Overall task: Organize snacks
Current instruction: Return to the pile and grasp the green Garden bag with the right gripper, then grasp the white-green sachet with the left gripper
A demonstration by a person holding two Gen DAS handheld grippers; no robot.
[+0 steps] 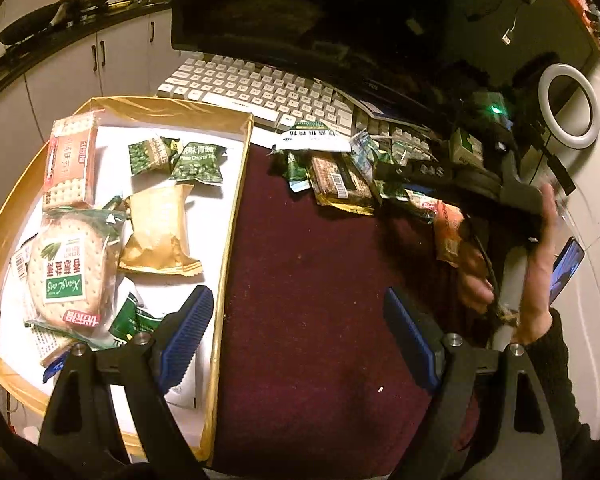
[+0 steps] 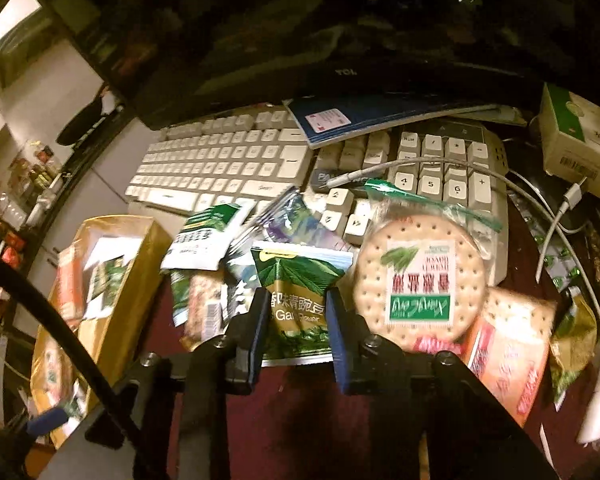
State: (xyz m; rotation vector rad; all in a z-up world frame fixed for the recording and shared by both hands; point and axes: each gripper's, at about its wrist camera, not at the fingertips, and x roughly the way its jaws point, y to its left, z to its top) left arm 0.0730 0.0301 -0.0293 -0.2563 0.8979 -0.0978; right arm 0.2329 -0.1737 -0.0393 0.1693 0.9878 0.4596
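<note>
My right gripper (image 2: 296, 320) is shut on a green pea packet (image 2: 296, 280); its blue pads press the packet's two sides at the front of a snack pile. Beside it lie a round cracker pack (image 2: 420, 276), an orange cracker pack (image 2: 508, 344) and a white-green packet (image 2: 204, 236). My left gripper (image 1: 300, 340) stands open and empty over the maroon cloth (image 1: 320, 280), its left finger above the edge of the gold box (image 1: 236, 200). The box holds a round cracker pack (image 1: 66, 272), a square cracker pack (image 1: 70, 160), pea packets (image 1: 198, 164) and a golden packet (image 1: 160, 228).
A white keyboard (image 2: 220, 164) and a dark monitor (image 2: 300, 40) stand behind the pile, with a notebook (image 2: 360, 116) and a white cable (image 2: 480, 172) across the keys. A ring light (image 1: 568, 108), a phone (image 1: 566, 268) and a person's hand (image 1: 540, 264) are at the right.
</note>
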